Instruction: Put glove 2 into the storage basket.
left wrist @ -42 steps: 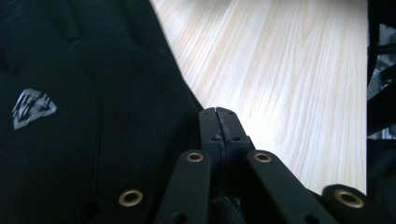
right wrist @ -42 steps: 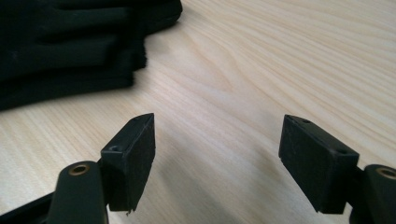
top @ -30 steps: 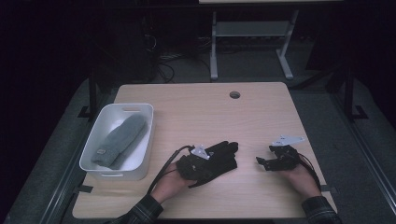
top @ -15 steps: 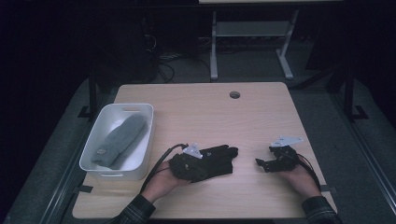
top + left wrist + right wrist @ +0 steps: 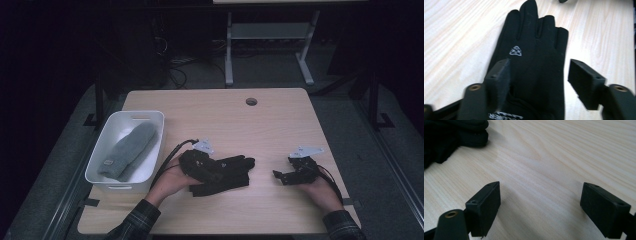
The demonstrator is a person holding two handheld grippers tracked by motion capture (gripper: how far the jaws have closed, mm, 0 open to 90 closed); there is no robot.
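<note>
A pair of black gloves (image 5: 222, 173) lies flat near the front middle of the wooden desk (image 5: 220, 117), stacked one on the other, fingers pointing away from the left gripper (image 5: 202, 165). Taking the gloves as the landmark: the left gripper sits at their cuff end, over the wrist part. In the left gripper view its jaws stand apart, having just been opening, with the top glove (image 5: 534, 50) lying between them; neither pad presses on the fabric, and a small white logo shows on the back of the glove. The right gripper (image 5: 285, 176) rests well to the right of the gloves, low over bare desk. In the right gripper view its jaws are spread wide with nothing but wood grain (image 5: 544, 170) between them, and the fingertips of the gloves (image 5: 461, 132) show at the upper left corner. To the left of the gloves stands a white bin (image 5: 150, 120) holding a grey knit hat (image 5: 127, 150).
</note>
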